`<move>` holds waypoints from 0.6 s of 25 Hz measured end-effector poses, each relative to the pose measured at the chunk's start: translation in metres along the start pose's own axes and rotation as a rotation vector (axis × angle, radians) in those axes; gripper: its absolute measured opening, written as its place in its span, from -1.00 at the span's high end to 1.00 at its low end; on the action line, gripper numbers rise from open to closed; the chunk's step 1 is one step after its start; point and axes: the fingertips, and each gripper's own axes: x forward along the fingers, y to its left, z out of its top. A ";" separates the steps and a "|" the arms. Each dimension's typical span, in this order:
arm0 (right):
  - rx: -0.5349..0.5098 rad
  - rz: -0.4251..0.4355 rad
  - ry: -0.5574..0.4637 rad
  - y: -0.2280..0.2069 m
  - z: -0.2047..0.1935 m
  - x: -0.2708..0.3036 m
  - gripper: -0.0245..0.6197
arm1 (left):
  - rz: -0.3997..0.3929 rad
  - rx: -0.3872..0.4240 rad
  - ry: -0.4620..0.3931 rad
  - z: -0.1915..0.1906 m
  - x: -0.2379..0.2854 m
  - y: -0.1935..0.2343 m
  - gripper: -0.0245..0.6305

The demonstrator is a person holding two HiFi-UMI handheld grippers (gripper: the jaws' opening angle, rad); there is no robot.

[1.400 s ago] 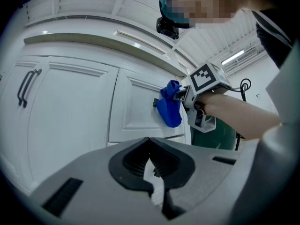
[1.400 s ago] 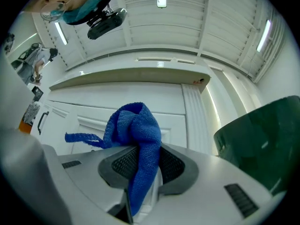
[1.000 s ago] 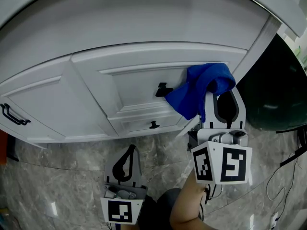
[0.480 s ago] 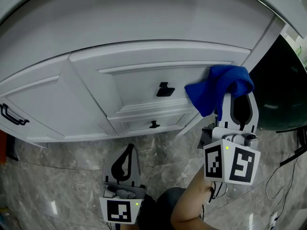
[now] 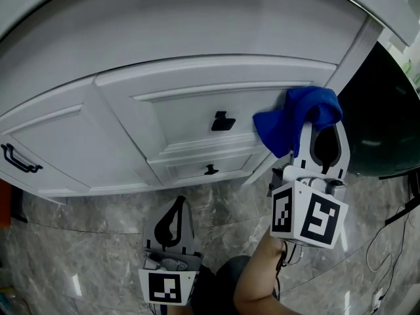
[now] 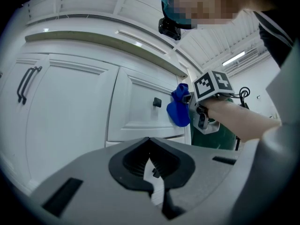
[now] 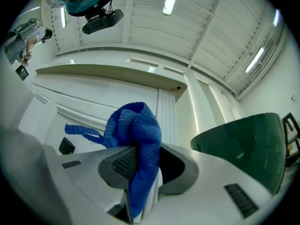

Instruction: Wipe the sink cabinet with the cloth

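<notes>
My cloth (image 5: pixel 298 120) is blue, nubbly microfibre, bunched into a soft lump with one stitched edge trailing to the left. Its long axis runs along the jaws of my right gripper (image 5: pixel 319 136). In the right gripper view the cloth (image 7: pixel 136 144) passes down between the ribbed black pads, which are clamped tight on it, and its bulk swells out past the tips of the right gripper (image 7: pixel 140 172).

The lump sits at the right end of the upper drawer front of the sink cabinet (image 5: pixel 197 64), right of a square black knob (image 5: pixel 222 121); I cannot tell whether it is touching the panel. The cabinet is smooth white with raised moulding. It has a smaller black knob (image 5: pixel 210 170) lower down and a black bar handle (image 5: pixel 18 157) on the far-left door.

My left gripper (image 5: pixel 177 209) hangs low, well apart from the cabinet, its jaws closed together on nothing.

The floor (image 5: pixel 98 241) is glossy grey marble-veined tile. A dark green rounded object (image 5: pixel 380 123) stands to the right.
</notes>
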 end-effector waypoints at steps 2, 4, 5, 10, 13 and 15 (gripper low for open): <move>-0.006 0.000 0.005 0.000 0.000 0.000 0.57 | 0.000 0.002 -0.007 0.003 -0.001 -0.001 0.93; -0.019 0.004 0.013 0.001 0.000 0.000 0.57 | 0.003 0.003 -0.011 0.005 -0.003 -0.001 0.93; -0.031 0.006 0.019 0.001 0.000 0.000 0.57 | 0.003 0.004 -0.012 0.006 -0.005 -0.001 0.93; -0.112 0.041 0.061 0.010 0.005 -0.003 0.57 | 0.006 -0.002 -0.021 0.014 -0.013 -0.002 0.93; -0.101 0.123 0.033 0.029 0.024 -0.010 0.56 | 0.004 -0.004 -0.029 0.018 -0.016 -0.001 0.93; -0.068 0.183 0.015 0.046 0.034 -0.019 0.56 | 0.009 -0.010 -0.034 0.020 -0.019 0.001 0.93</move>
